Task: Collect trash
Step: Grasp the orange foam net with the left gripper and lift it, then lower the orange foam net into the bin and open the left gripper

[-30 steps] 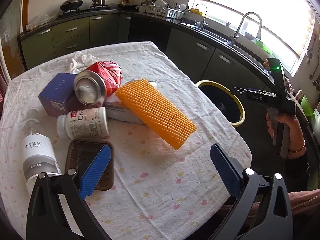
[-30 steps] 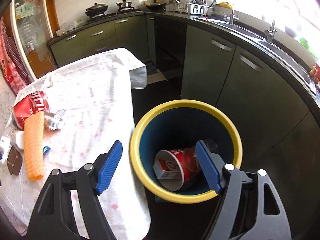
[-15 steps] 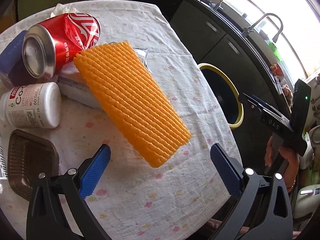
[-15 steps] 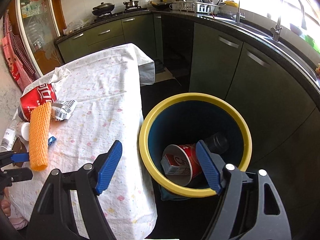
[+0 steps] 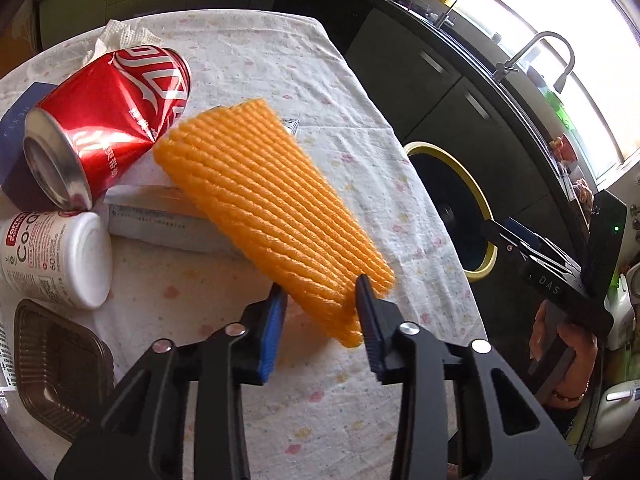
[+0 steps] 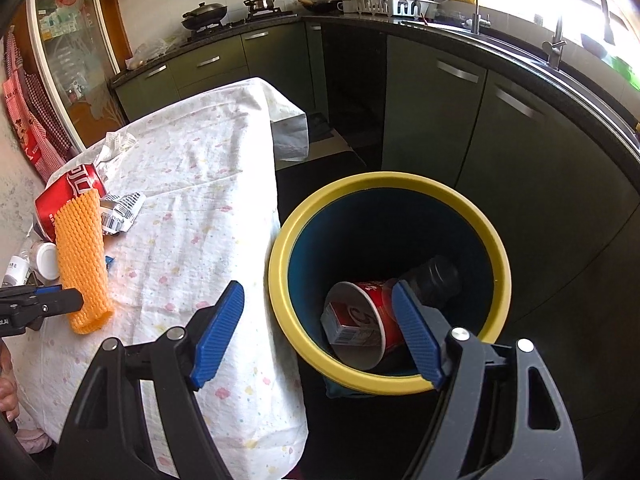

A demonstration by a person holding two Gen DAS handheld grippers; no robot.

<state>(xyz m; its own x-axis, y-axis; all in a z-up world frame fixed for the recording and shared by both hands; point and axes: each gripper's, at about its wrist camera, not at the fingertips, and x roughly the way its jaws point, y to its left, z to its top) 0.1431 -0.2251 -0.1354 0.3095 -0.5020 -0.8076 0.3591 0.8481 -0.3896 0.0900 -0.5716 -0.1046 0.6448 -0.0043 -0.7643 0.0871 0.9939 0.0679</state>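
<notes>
An orange foam net sleeve [image 5: 264,204] lies on the table, its far end resting on a flat box. My left gripper [image 5: 320,292] has closed on the sleeve's near end; both pads touch it. It also shows in the right wrist view [image 6: 80,256]. My right gripper [image 6: 316,300] is open and empty, held above the yellow-rimmed trash bin [image 6: 500,260] beside the table. A red cup [image 6: 368,320] and a dark bottle [image 6: 432,276] lie inside the bin.
On the tablecloth [image 5: 288,80] lie a red soda can [image 5: 108,124], a white pill bottle [image 5: 56,260], a brown plastic tray [image 5: 56,364], a blue box [image 5: 16,128], a crumpled tissue [image 5: 120,36] and a silver wrapper [image 6: 120,212]. Dark kitchen cabinets [image 6: 460,120] stand behind the bin.
My left gripper moved forward over the table and its jaws closed from wide open onto the near end of the orange sleeve. My right gripper stayed open over the bin, drifting slightly.
</notes>
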